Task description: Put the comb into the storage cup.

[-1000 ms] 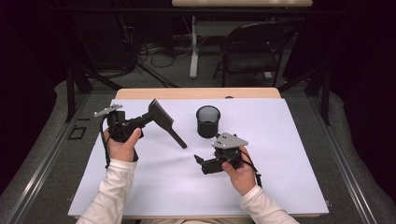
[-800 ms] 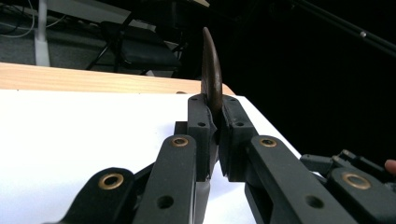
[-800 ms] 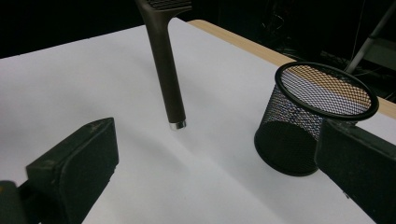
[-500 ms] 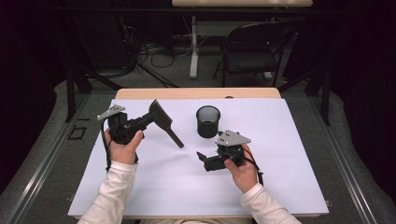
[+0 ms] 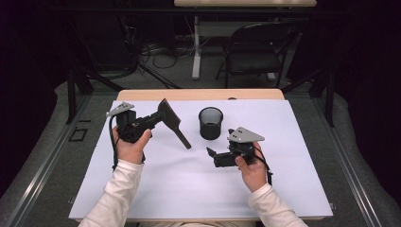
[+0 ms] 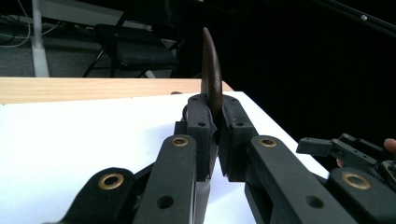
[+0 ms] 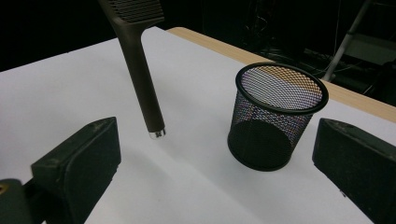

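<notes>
Comb (image 5: pixel 172 122) held aloft at centre-left of the high view, clamped at its toothed head by the left gripper (image 5: pixel 158 116), whose jaws are pressed tight on the head's flat faces; in the left gripper view the comb (image 6: pixel 211 74) stands edge-on between them. Handle slopes down and rightward in the frame, its metal-tipped end hanging free above the white sheet (image 5: pixel 283 179), which leaves the whole handle clear, probably so that it can be lowered end-first into a container. Mesh cup (image 5: pixel 210 123) stands upright on the sheet just right of the handle's tip, apart from it, mouth open upward and nothing visible inside. Right gripper (image 5: pixel 211 154) sits low at centre-right, below the cup in the frame, jaws spread wide and holding nothing; the right gripper view shows the cup (image 7: pixel 275 116) in the gap between the two jaws, with the comb's handle (image 7: pixel 140 79) to its left, a pose that suggests readiness to steady the cup, though it does not touch it. Wooden table edge (image 5: pixel 198 94) runs along the sheet's far side.
</notes>
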Available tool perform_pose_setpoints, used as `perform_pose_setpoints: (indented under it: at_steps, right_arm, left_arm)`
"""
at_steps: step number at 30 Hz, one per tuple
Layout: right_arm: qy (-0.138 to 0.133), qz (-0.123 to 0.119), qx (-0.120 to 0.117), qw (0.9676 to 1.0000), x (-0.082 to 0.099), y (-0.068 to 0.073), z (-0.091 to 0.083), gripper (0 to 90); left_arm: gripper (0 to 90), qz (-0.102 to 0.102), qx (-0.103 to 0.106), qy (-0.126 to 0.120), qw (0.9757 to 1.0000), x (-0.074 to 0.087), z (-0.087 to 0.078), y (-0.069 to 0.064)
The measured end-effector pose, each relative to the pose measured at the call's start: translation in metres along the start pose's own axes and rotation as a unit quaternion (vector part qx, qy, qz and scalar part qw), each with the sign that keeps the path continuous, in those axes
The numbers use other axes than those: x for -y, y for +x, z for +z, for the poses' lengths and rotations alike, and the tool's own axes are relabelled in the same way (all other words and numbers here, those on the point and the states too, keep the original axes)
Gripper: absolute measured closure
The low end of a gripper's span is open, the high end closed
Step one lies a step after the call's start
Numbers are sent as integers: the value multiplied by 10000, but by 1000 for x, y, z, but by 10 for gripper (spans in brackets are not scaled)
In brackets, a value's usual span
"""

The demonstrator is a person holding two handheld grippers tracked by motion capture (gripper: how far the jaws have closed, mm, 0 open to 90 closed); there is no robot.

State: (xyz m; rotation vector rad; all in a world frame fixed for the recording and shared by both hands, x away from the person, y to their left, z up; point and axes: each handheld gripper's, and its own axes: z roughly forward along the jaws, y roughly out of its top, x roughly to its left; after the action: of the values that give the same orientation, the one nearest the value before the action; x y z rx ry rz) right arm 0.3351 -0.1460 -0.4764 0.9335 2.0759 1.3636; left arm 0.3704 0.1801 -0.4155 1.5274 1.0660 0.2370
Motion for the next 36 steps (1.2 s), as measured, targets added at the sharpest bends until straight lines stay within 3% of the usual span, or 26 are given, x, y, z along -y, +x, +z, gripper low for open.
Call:
perform_pose_setpoints:
  at_steps: [14,36]
  right_arm:
    - [-37,38,55,10000,-1,-5,-5,11]
    - [-66,149,-13,9999,-2,-6,-7,31]
  left_arm:
    - [844,12,-4,99,10000,-31,18,-9]
    - [844,-135,-89,75,9998,-57,27,-9]
